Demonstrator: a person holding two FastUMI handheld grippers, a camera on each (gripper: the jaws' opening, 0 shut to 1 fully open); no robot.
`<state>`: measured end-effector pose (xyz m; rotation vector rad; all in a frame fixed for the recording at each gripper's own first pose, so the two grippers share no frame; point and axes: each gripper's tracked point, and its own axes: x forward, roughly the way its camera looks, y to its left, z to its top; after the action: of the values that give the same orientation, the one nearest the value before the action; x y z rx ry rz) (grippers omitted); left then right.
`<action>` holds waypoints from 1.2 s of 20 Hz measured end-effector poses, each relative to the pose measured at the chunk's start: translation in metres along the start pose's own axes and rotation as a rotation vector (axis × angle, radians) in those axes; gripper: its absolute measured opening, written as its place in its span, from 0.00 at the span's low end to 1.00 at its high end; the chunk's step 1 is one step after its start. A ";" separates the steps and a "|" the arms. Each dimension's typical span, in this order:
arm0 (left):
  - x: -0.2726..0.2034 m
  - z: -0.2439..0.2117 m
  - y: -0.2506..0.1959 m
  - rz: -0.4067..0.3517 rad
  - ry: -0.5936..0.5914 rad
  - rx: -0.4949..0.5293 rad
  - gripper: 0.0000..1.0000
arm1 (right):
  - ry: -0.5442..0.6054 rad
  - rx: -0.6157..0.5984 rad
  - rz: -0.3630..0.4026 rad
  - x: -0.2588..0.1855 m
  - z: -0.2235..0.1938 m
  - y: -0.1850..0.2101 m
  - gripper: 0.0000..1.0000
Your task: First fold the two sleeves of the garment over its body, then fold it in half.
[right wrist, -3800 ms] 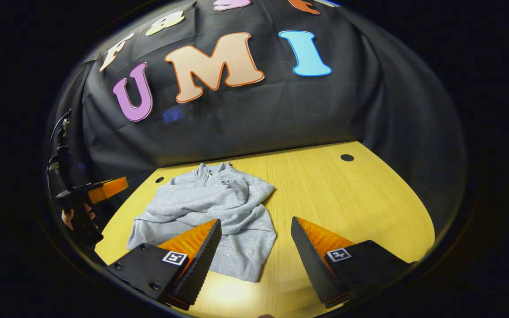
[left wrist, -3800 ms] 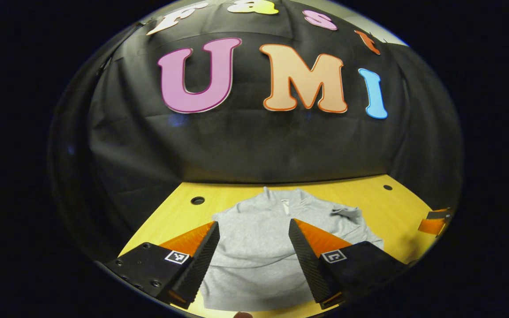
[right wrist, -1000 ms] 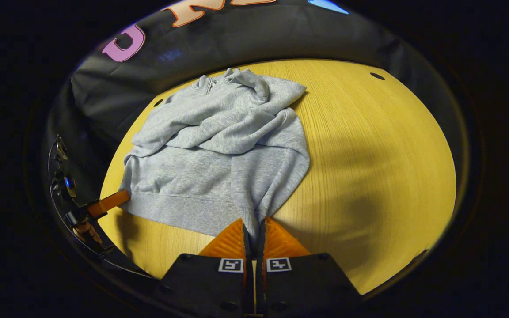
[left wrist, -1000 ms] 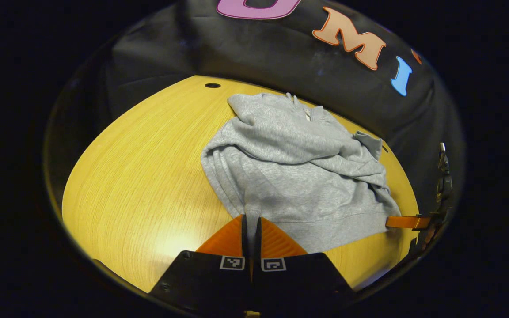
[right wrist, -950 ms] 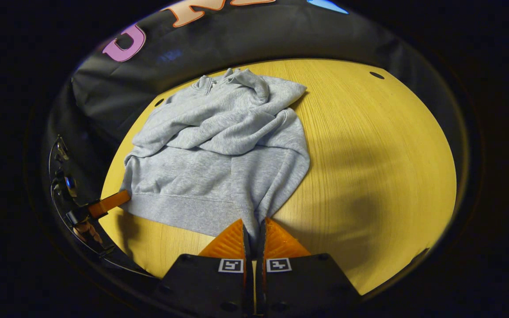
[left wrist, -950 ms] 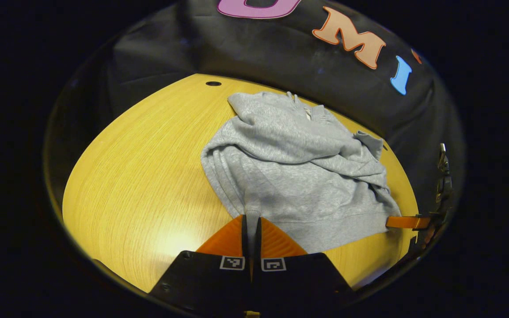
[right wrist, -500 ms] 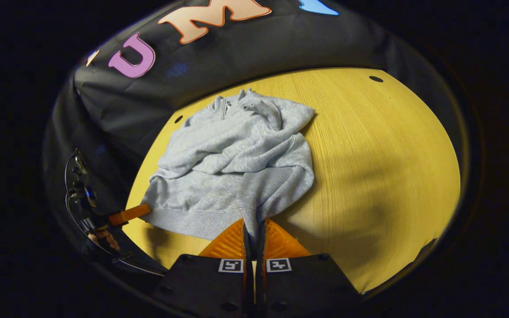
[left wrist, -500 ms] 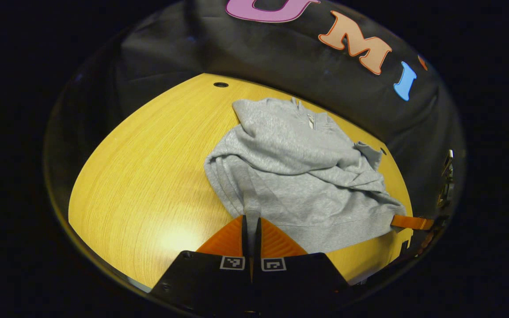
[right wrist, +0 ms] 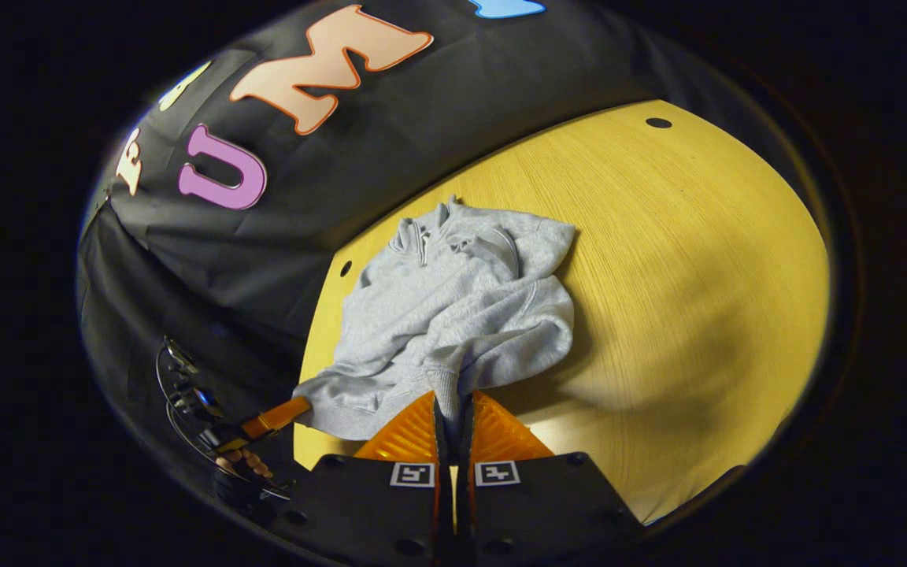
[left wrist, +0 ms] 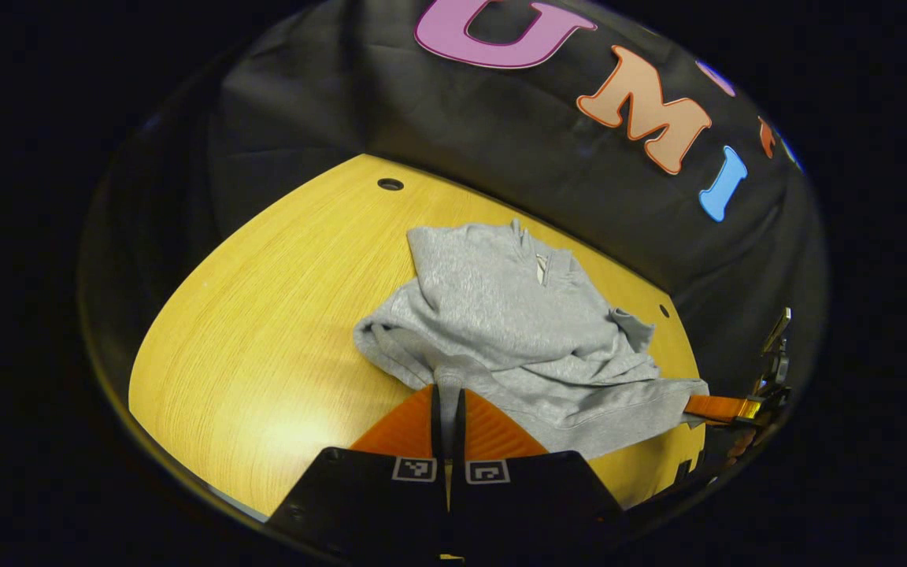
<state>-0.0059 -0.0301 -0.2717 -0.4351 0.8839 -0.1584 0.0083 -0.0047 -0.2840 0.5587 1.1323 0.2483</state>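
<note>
Two tools are pressed onto the grey garment's hem, one at each lower corner. The left tool is pinched on the hem at one corner, the right tool at the other. The garment is bunched on the yellow desk, collar toward the booth wall.

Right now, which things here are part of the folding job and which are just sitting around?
Part of the job:
- grey zip-collar sweatshirt, sleeves already over its body
- left claw, shut on the sweatshirt's hem
- right claw, shut on the hem's other corner

Just there:
- yellow wooden table with small round holes
- black cloth booth wall
</note>
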 end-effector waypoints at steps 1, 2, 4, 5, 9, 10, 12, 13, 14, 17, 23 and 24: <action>0.003 0.008 -0.003 -0.004 -0.009 -0.005 0.00 | -0.006 0.020 0.013 0.002 0.008 0.003 0.05; 0.005 0.016 -0.004 -0.010 -0.014 -0.010 0.00 | -0.009 0.043 0.023 0.004 0.016 0.007 0.05; 0.012 0.029 -0.007 -0.017 -0.018 -0.015 0.00 | -0.017 0.085 0.042 0.011 0.031 0.013 0.05; 0.017 0.034 -0.007 -0.016 -0.018 -0.016 0.00 | -0.016 0.108 0.048 0.016 0.038 0.015 0.04; 0.044 0.055 -0.009 -0.016 0.002 -0.013 0.00 | 0.005 0.244 0.057 0.037 0.061 0.018 0.05; 0.051 0.059 -0.009 -0.016 0.011 -0.018 0.00 | 0.010 0.278 0.056 0.044 0.065 0.017 0.04; 0.067 0.060 -0.007 -0.015 0.043 -0.053 0.00 | 0.012 0.327 0.040 0.059 0.074 0.008 0.02; 0.074 0.062 -0.006 -0.012 0.060 -0.080 0.02 | 0.014 0.349 0.032 0.067 0.077 0.004 0.04; 0.080 0.061 -0.004 -0.009 0.081 -0.110 0.00 | 0.018 0.371 0.024 0.073 0.078 0.002 0.04; 0.094 0.063 -0.001 -0.002 0.124 -0.181 0.00 | 0.019 0.414 0.000 0.093 0.084 -0.006 0.04; 0.124 0.065 0.009 0.062 0.176 -0.149 0.05 | 0.009 0.457 -0.035 0.124 0.097 -0.013 0.13; 0.125 0.073 0.012 0.085 0.158 -0.154 0.07 | -0.004 0.467 -0.025 0.131 0.101 -0.010 0.25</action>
<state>0.1290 -0.0356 -0.3252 -0.5321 1.0724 -0.0466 0.1535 0.0174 -0.3610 0.9552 1.1977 -0.0446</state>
